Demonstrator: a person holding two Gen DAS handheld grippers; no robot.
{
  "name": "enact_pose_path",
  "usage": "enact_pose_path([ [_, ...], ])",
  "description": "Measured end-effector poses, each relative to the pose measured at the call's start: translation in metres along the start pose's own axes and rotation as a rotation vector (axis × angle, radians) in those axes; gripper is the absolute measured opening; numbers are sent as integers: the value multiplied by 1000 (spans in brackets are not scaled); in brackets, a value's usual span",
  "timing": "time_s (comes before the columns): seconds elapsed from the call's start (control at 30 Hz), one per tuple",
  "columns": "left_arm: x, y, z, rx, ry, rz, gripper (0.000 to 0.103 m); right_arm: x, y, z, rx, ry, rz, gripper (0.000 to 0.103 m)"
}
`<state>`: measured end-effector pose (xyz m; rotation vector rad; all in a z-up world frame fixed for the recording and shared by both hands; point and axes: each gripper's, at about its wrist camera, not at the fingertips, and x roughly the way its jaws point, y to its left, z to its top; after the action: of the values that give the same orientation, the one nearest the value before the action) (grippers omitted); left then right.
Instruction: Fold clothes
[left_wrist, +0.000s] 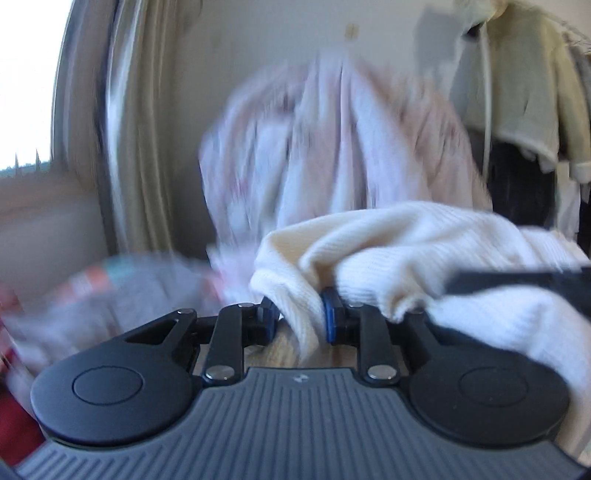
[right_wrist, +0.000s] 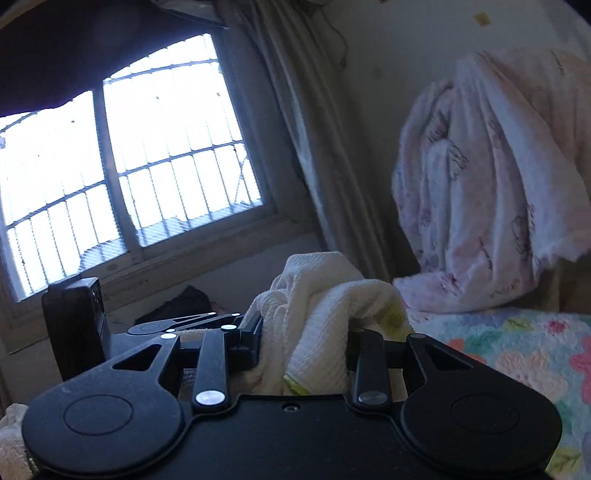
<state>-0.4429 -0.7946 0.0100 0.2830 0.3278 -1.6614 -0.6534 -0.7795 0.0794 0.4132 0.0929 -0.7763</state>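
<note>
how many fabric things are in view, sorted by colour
cream: 1, the knit garment held in both grippers
pink and white: 1, the blanket heaped by the wall
flowered pastel: 1, the bedcover
pale green: 1, the hanging top
beige: 1, the curtain
total: 5

Both grippers black plastic w/ silver rivets; left gripper (left_wrist: 301, 319) blue pads, ribbed grey body; right gripper (right_wrist: 304, 345) pads prob. black.

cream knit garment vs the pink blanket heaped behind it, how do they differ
The cream knit garment is plain and ribbed; the pink blanket is fluffy with a dark printed pattern. The garment is pinched in the right gripper and the left gripper; the blanket stands piled, untouched. Both are crumpled, unfolded fabric.
</note>
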Motion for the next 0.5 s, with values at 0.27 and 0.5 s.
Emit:
enact_pose_path([
  [0.27,51,13,-67,83,197,-2,23,48,-90,-77,150,362,-89,61],
  [0.5,24,28,-85,-71,155,-39,31,61,-128,-103,349,346,-66,62],
])
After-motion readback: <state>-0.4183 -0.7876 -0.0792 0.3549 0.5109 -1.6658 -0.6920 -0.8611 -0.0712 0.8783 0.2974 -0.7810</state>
